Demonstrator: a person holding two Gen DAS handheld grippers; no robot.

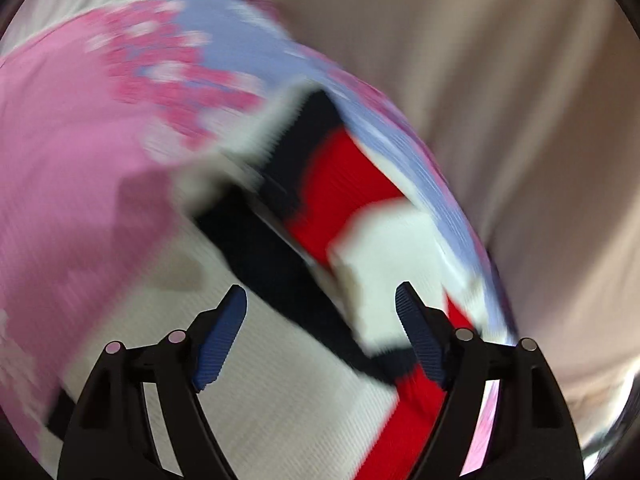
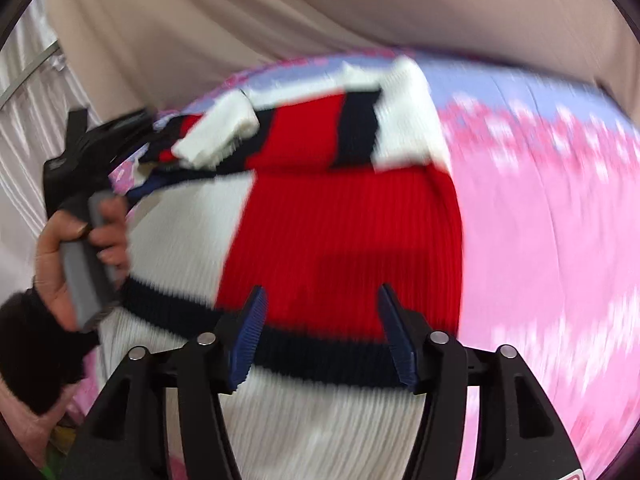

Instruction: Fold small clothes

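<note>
A small ribbed knit sweater (image 2: 344, 232) in red, white and navy blocks lies on a pink and lilac patterned cloth (image 2: 540, 220). A sleeve is folded across its upper part. My right gripper (image 2: 320, 300) is open, its jaws over the red panel near the navy band. The sweater also shows in the left wrist view (image 1: 344, 196), blurred. My left gripper (image 1: 320, 300) is open above the white and navy part. The left gripper also shows in the right wrist view (image 2: 92, 148), held in a hand at the sweater's left side.
The patterned cloth (image 1: 72, 160) covers the work surface. Beige draped fabric (image 2: 320, 12) hangs behind it, also in the left wrist view (image 1: 520, 100). A pale curtain with a rail (image 2: 28, 76) is at the far left.
</note>
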